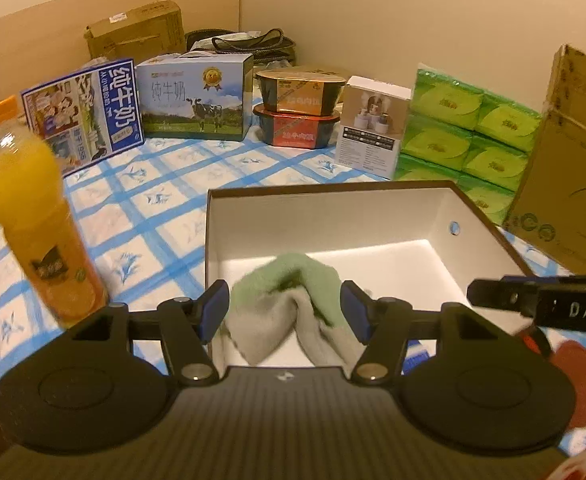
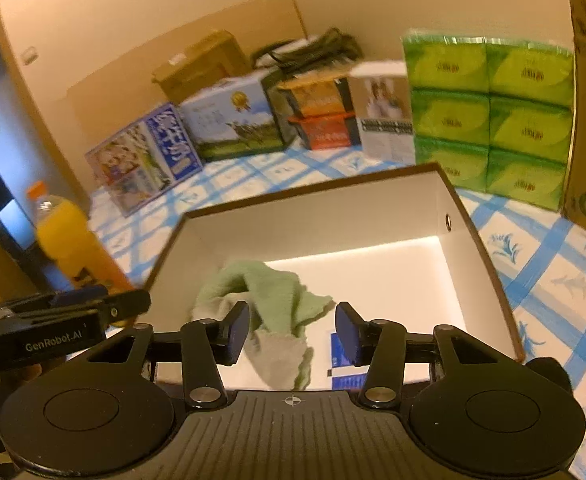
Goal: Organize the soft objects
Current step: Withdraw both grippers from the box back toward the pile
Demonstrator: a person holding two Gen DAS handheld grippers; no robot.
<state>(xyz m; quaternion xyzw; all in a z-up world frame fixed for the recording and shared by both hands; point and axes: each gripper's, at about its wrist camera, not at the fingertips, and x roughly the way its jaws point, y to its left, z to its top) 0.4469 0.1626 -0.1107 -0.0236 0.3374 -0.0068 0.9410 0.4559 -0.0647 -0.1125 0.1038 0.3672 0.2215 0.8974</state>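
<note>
Towel (image 1: 289,304), green and grey, lies crumpled in the near left of the white box (image 1: 433,216); left claw (image 1: 285,312) and right claw (image 2: 292,332) both spread, pads clear of it, so that drop looks done. No other soft item visible to sort. Bench has a blue-checked cloth (image 1: 141,208), cartons along the far beige wall.

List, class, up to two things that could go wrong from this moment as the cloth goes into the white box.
1. The green cloth lies bunched between the open left tongs; pulling back could snag it and drag it out of the box.
2. The orange juice bottle stands close to the left tongs and could get knocked over.
</note>
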